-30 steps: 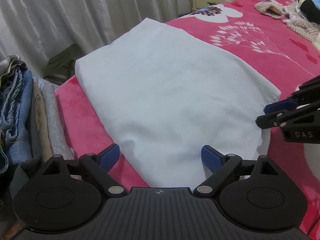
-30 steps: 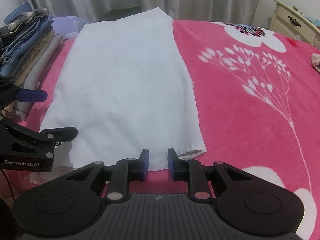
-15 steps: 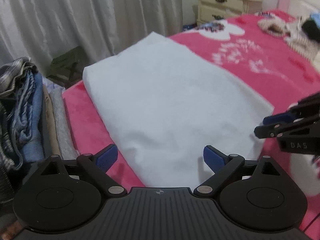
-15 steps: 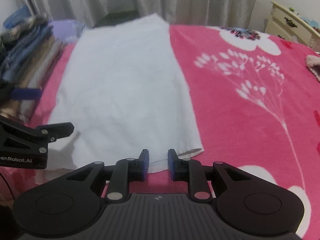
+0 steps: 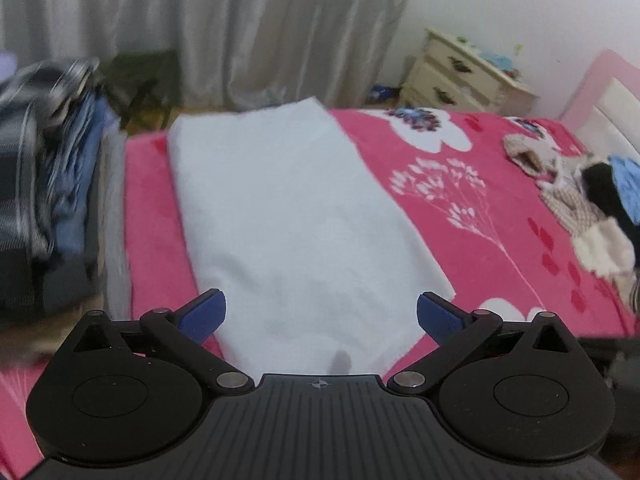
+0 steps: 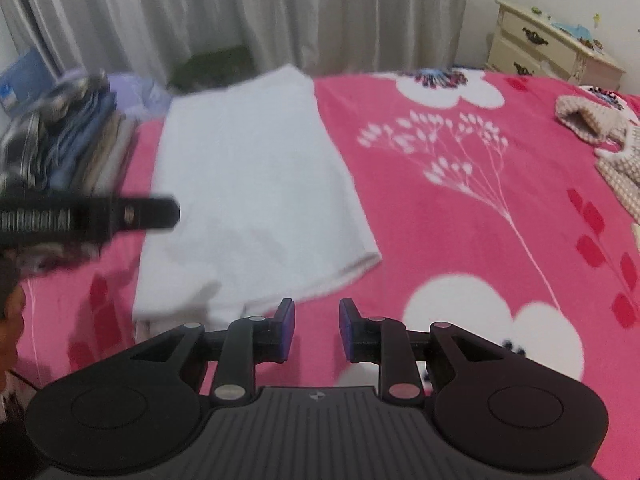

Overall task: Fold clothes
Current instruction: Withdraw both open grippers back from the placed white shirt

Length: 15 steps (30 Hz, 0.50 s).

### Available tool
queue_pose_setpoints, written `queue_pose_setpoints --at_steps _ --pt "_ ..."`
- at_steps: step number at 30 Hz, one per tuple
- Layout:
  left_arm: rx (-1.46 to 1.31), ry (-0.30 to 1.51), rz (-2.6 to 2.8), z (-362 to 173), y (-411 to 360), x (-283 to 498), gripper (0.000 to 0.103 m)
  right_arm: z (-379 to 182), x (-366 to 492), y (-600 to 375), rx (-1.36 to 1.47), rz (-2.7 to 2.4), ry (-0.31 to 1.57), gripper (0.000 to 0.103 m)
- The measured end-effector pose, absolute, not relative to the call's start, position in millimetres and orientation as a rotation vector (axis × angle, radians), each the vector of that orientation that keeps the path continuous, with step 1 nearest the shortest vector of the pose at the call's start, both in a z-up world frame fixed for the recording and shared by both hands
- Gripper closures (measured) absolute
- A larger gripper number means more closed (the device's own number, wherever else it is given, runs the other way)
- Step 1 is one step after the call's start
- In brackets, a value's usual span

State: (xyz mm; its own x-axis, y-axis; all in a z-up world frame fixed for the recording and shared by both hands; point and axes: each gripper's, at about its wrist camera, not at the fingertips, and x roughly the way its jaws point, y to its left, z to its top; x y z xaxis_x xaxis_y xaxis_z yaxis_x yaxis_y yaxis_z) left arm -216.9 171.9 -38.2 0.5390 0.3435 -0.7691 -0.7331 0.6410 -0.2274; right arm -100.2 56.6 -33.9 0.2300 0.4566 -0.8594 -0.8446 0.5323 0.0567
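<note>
L gripper (image 5: 321, 316) jaws spread wide, just widened, over white cloth (image 5: 288, 216); R gripper (image 6: 317, 330) slightly apart, empty.

two wrist cameras looking down the bed from its near edge

the left wrist camera is sitting just behind the left gripper (image 5: 321, 316), looking forward and steeply down over the white folded cloth (image 5: 296, 224), which is filling the middle of its view close in. the right wrist camera is sitting behind the right gripper (image 6: 317, 328), facing the same way from a spot further right, so the cloth (image 6: 256, 184) is lying left of centre. both views are sharing the pink bedspread (image 5: 500, 216), the grey curtain (image 5: 240, 28), the cream dresser (image 6: 556, 48) and the stacked clothes (image 6: 68, 136) at left. the right view is also catching the left gripper (image 6: 132, 214) from the side.
</note>
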Motion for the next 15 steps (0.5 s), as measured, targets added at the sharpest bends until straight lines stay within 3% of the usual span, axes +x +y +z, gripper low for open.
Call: queue_pose_setpoints --at_steps 8,15 --pt "-0.631 0.787 0.754 -42 169 -218 0.000 -25 -112 50 -0.494 0.871 0.986 0.068" --pt "-0.593 0.714 0.735 -5 178 -206 0.000 8 -103 44 -0.441 0.858 0.908 0.063"
